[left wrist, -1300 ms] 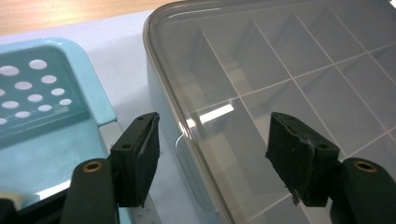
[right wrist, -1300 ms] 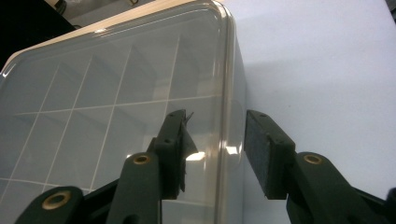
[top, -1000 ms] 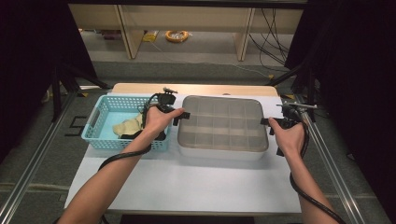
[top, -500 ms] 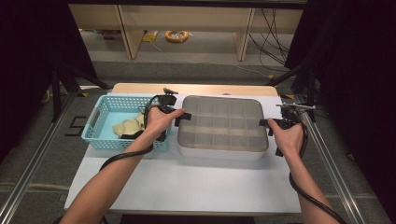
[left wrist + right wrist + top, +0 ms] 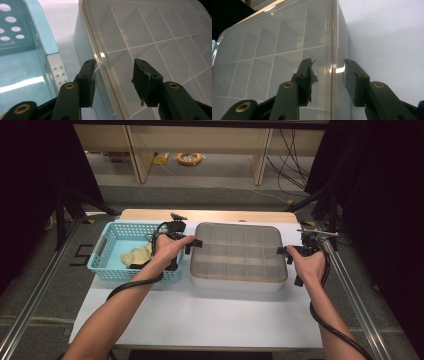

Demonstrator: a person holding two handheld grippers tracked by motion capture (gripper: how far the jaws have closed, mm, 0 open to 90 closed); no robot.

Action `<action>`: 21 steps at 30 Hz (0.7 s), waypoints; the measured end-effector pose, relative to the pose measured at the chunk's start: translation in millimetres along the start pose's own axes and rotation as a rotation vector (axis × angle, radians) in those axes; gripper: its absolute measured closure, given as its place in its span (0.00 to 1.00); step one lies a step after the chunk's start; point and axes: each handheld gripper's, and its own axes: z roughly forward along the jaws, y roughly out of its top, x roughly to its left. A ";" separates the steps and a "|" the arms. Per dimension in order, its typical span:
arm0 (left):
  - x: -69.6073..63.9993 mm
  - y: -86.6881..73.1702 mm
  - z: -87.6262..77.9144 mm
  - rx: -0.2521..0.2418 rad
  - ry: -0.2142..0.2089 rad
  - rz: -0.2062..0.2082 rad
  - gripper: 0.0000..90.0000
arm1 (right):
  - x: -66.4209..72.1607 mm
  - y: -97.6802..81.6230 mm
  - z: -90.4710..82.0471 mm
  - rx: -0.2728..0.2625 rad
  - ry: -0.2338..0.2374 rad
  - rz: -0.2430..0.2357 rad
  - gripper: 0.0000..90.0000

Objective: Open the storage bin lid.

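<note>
A clear lidded box with several compartments lies mid-table. My left gripper is at its left edge. In the left gripper view the jaws straddle the lid's rim; they have just been closing, and a gap remains on the lid side. My right gripper is at the box's right edge. Its jaws straddle the rim and a small clear tab there; they too have just been closing and stand apart from the plastic.
A light blue basket stands directly left of the box, with a pale yellowish object inside. The white table has free room in front of the box. Metal rails run along both sides of the table.
</note>
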 end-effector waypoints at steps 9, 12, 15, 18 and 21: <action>-0.4 3.3 -8.7 -0.046 -0.020 -0.023 0.66 | 1.0 0.1 -7.9 -0.018 0.067 0.043 0.71; -1.9 4.9 -15.0 -0.069 -0.031 -0.029 0.69 | 2.7 -0.1 -13.1 -0.041 0.016 -0.002 0.71; -2.5 5.8 -20.4 -0.089 -0.044 -0.023 0.71 | 4.4 -0.9 -18.5 -0.055 0.030 0.005 0.72; -4.2 6.8 -27.1 -0.111 -0.053 -0.020 0.72 | 5.2 -2.5 -26.1 -0.083 0.066 -0.016 0.73; -6.2 7.5 -29.8 -0.133 -0.061 -0.026 0.74 | 8.0 -3.2 -31.7 -0.088 0.083 -0.003 0.74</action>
